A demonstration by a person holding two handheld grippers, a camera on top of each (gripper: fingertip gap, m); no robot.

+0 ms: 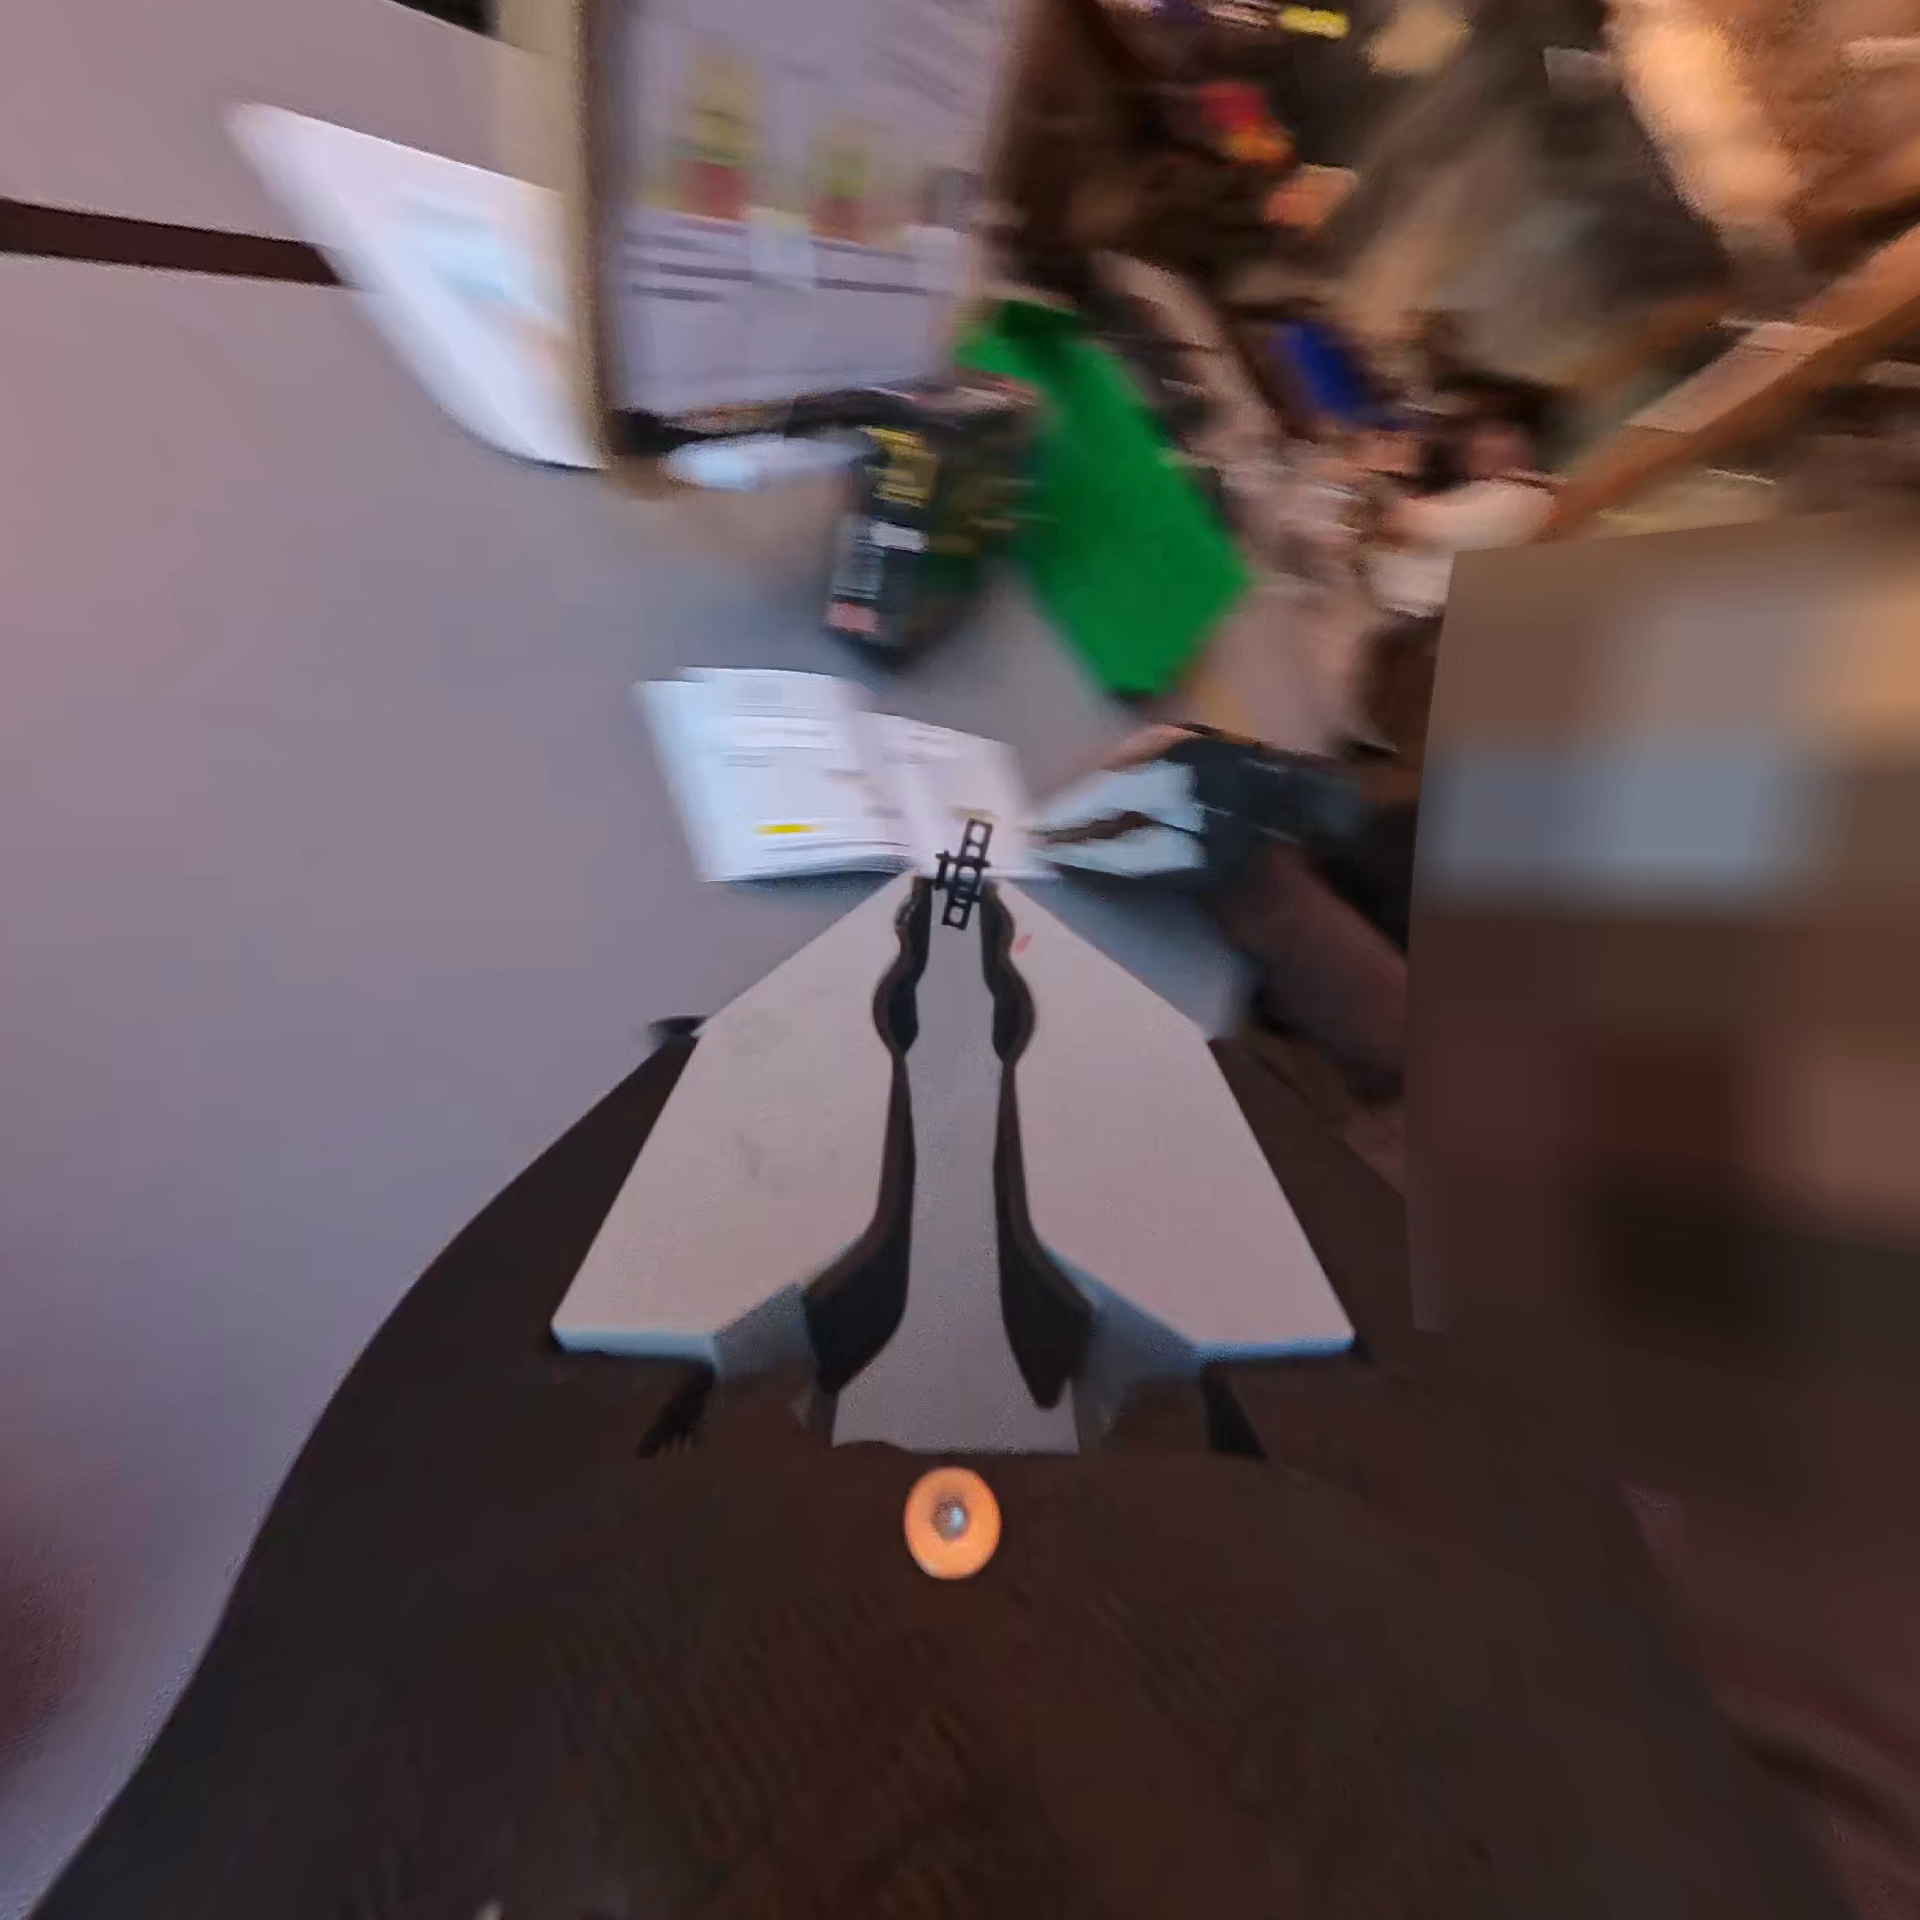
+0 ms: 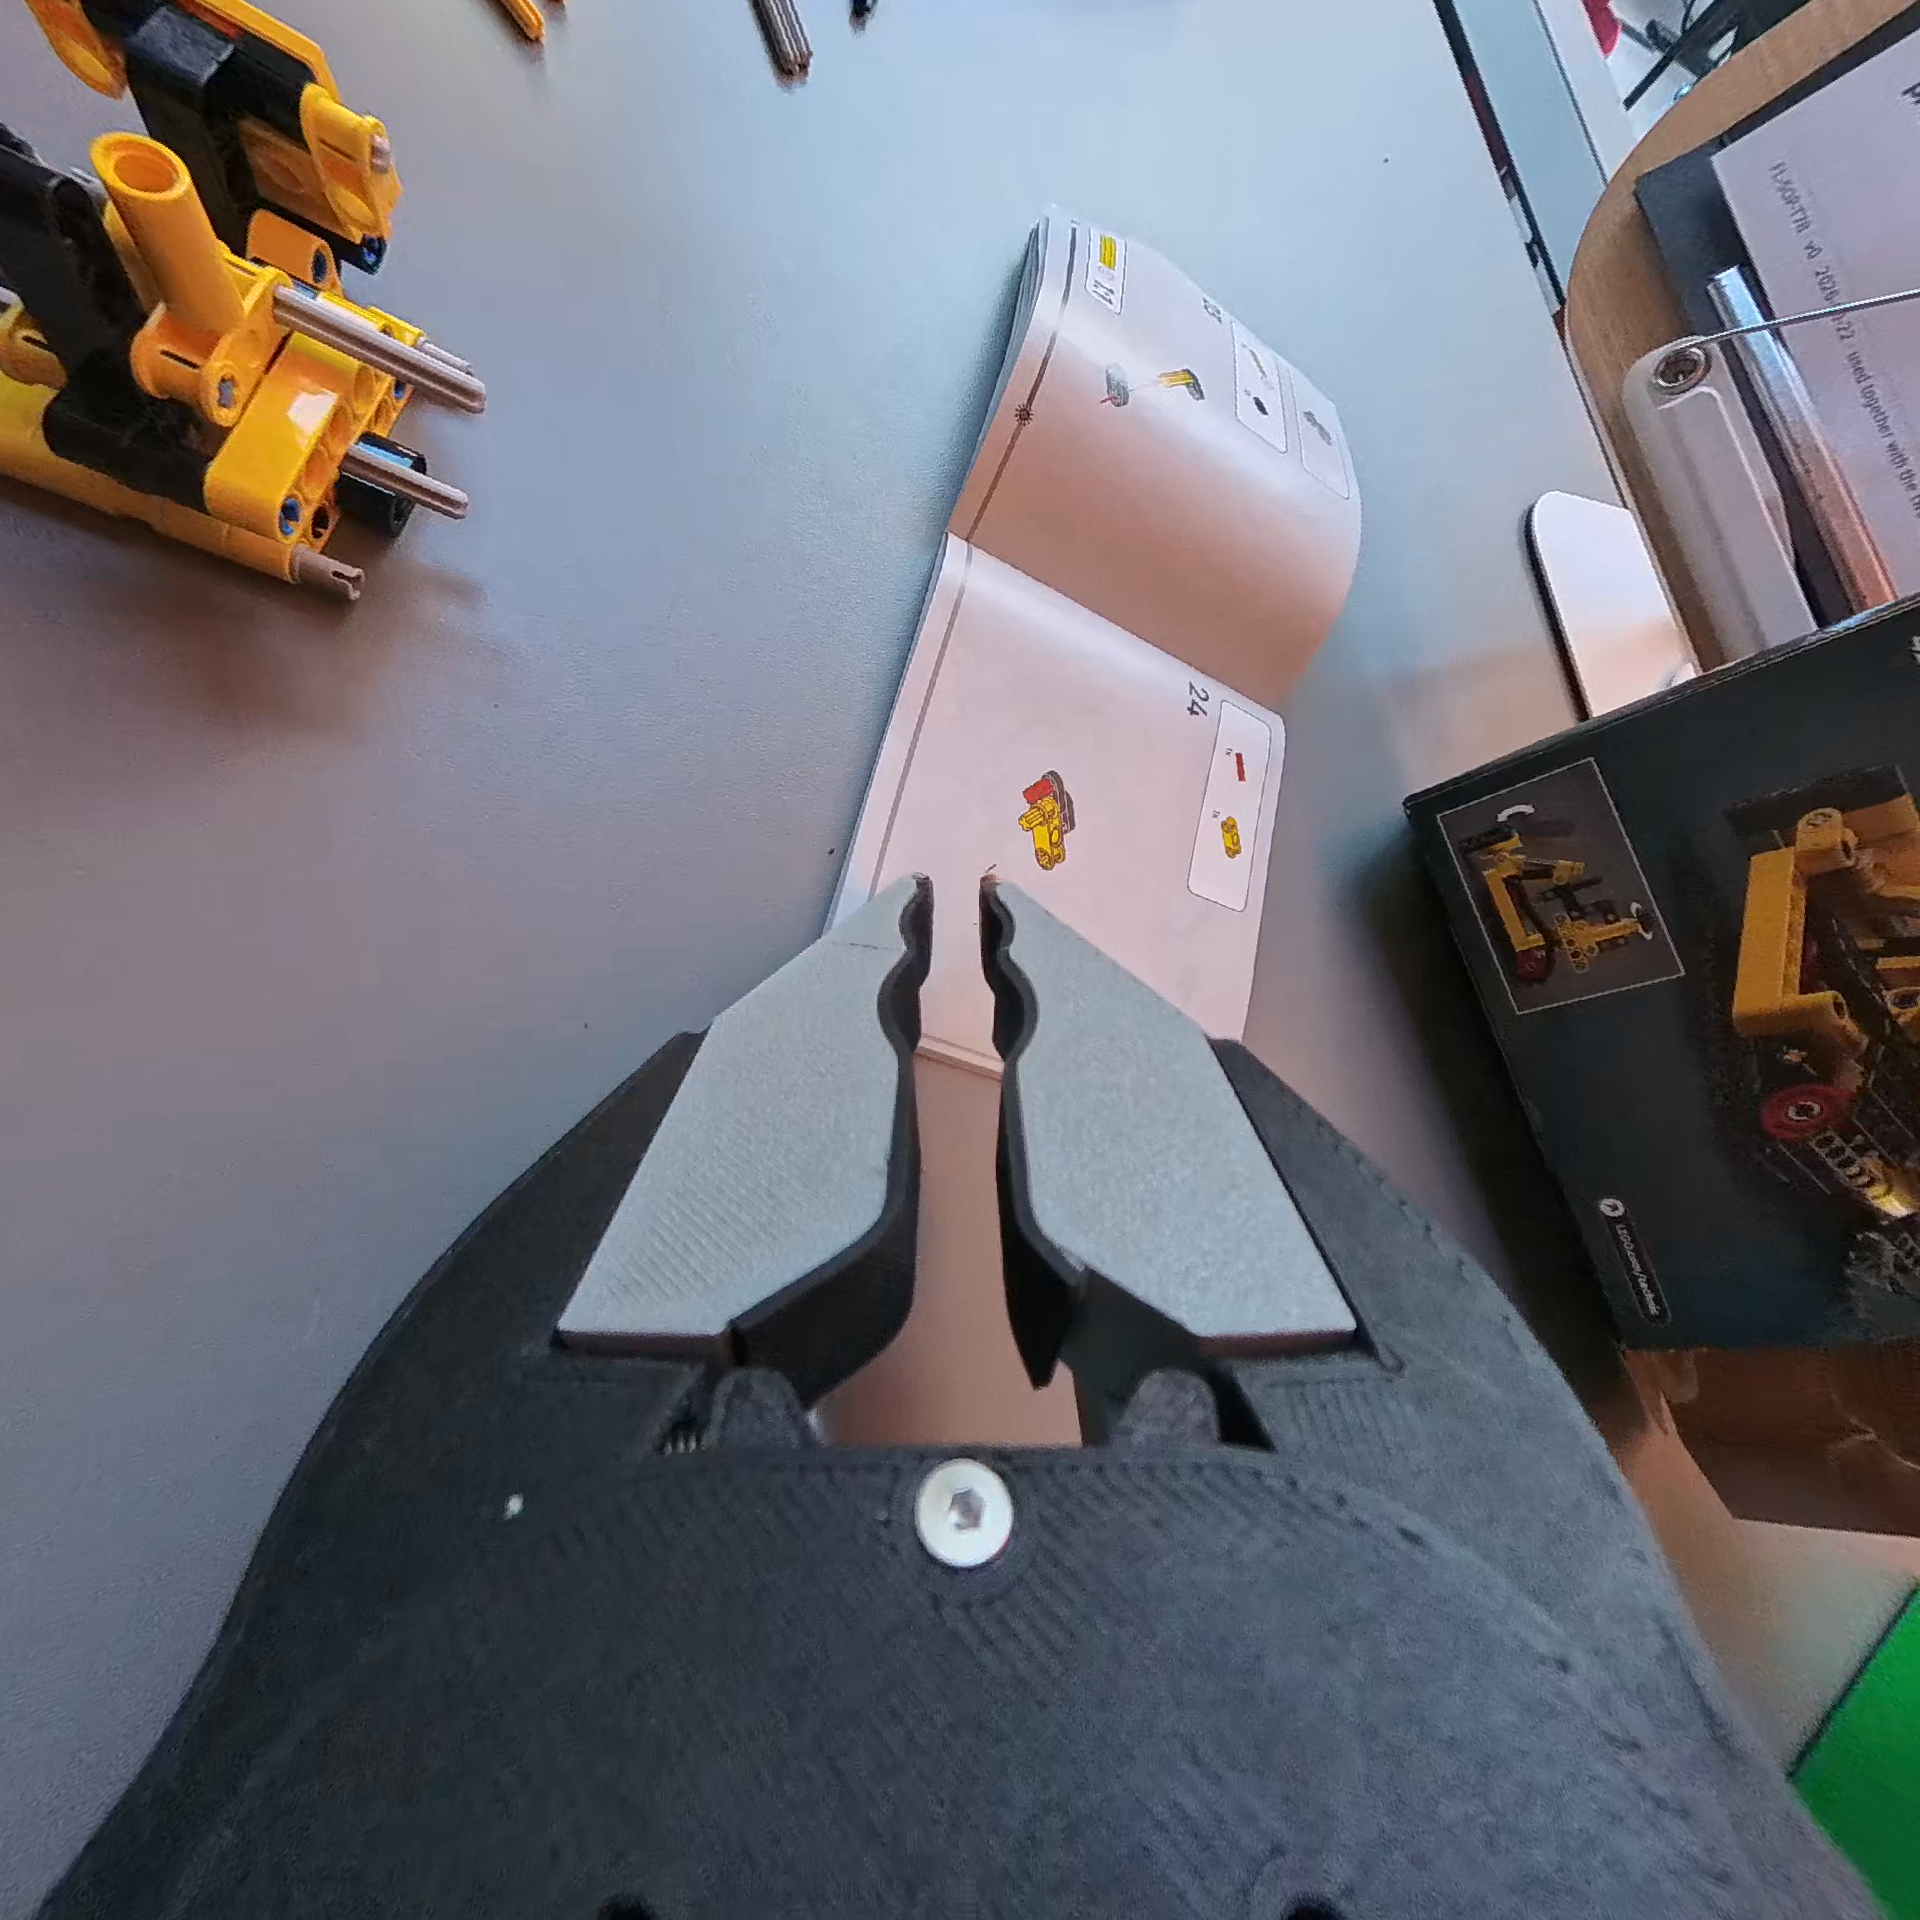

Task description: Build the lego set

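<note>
The left wrist view is motion-blurred. My left gripper (image 1: 956, 906) is shut on a small black ladder-like lego piece (image 1: 970, 857) that sticks up from its tips, held above the grey table near the open instruction booklet (image 1: 800, 779). My right gripper (image 2: 956, 885) hovers over the near edge of the booklet (image 2: 1122, 623); its jaws stand a narrow gap apart with nothing between them. It also shows in the left wrist view (image 1: 1153, 821), at the right. A partly built yellow and black lego model (image 2: 208, 343) with grey axles lies at the upper left of the right wrist view.
The dark lego box (image 2: 1714, 1039) lies right of the booklet. Loose small pieces (image 2: 784, 36) lie at the far edge. A round wooden table (image 2: 1621, 260) with papers stands at the right. A green object (image 1: 1122, 499) sits beyond the booklet.
</note>
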